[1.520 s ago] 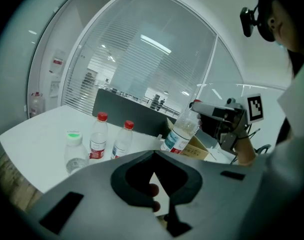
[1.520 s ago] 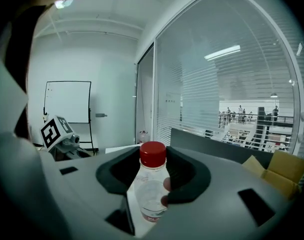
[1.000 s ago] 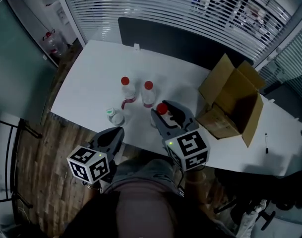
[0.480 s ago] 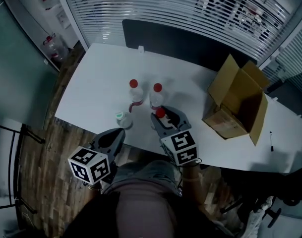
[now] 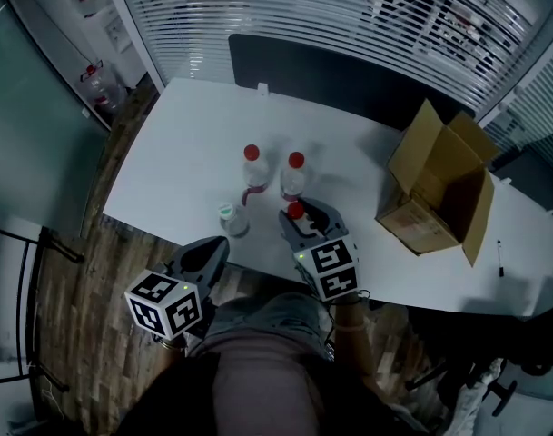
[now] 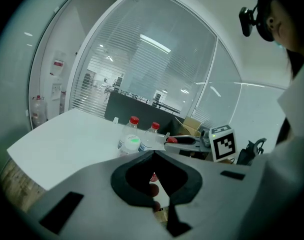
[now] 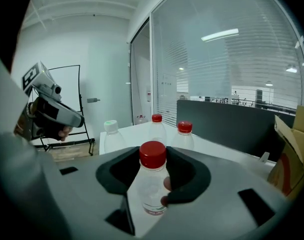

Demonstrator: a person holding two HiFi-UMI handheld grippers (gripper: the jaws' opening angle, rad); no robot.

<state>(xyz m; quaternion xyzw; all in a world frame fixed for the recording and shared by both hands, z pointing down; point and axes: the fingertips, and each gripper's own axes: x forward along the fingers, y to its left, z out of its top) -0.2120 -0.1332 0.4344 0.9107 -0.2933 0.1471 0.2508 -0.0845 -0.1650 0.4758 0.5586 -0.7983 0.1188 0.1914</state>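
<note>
My right gripper (image 5: pixel 300 216) is shut on a clear bottle with a red cap (image 7: pixel 152 183), held upright just above the white table (image 5: pixel 167 166) near its front edge. Two more red-capped bottles (image 5: pixel 251 167) (image 5: pixel 294 176) stand just beyond it, and a bottle with a pale green cap (image 5: pixel 229 220) stands to its left. In the right gripper view those bottles (image 7: pixel 156 128) (image 7: pixel 184 135) and the green-capped one (image 7: pixel 110 135) show past the held cap. My left gripper (image 6: pixel 154 154) hangs shut and empty off the table's front edge, nearest the green-capped bottle (image 6: pixel 130 143).
An open cardboard box (image 5: pixel 438 189) lies on the table's right part, also seen at the right edge of the right gripper view (image 7: pixel 291 154). A dark screen (image 5: pixel 349 75) runs along the far edge before slatted glass. Wood floor (image 5: pixel 72 325) lies to the left.
My right gripper has come down and toward me with the held bottle, from beside the box to just in front of the standing bottles. The left gripper has barely moved.
</note>
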